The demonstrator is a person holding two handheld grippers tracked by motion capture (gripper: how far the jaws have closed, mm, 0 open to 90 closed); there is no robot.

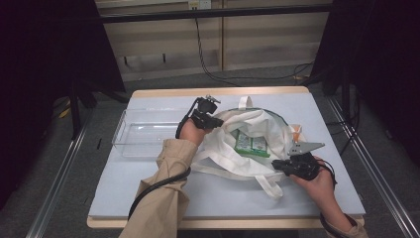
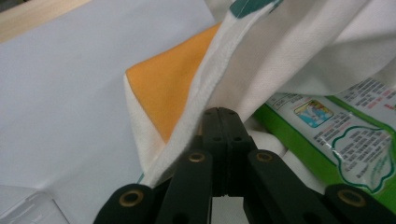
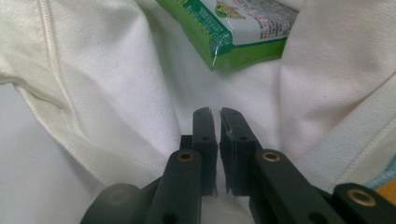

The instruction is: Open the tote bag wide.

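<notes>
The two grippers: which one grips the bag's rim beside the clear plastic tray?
The left gripper, at the white tote bag's far-left rim, next to the clear tray. The right gripper grips the near-right rim, away from the tray.

A tan sleeve [image 1: 161,198] is worn on the left arm. Black grippers with brass-ringed pivots are seen: left gripper [image 1: 214,120], right gripper [image 1: 280,165], its grey triangular plate [image 1: 303,147], black cable [image 1: 153,191].

text: none legible | green packet [image 2: 355,140]: print too blurred to read
</notes>
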